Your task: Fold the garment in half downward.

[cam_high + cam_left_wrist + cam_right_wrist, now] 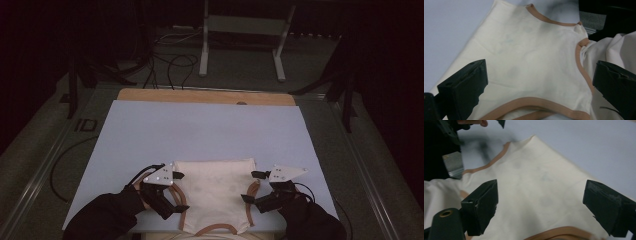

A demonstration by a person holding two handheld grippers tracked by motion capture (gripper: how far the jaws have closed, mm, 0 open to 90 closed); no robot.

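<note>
Cream top (215, 192) is lying flat at the desk's (200, 127) near edge, presumably laid out for folding; left tool (172, 192) and right tool (252, 187) are flanking it, both released.

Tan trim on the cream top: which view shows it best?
Left gripper view: the tan trim runs close and sharp along several edges of the cream top. The right gripper view catches one strip and a bottom piece. The high view shows it small and dim.
</note>
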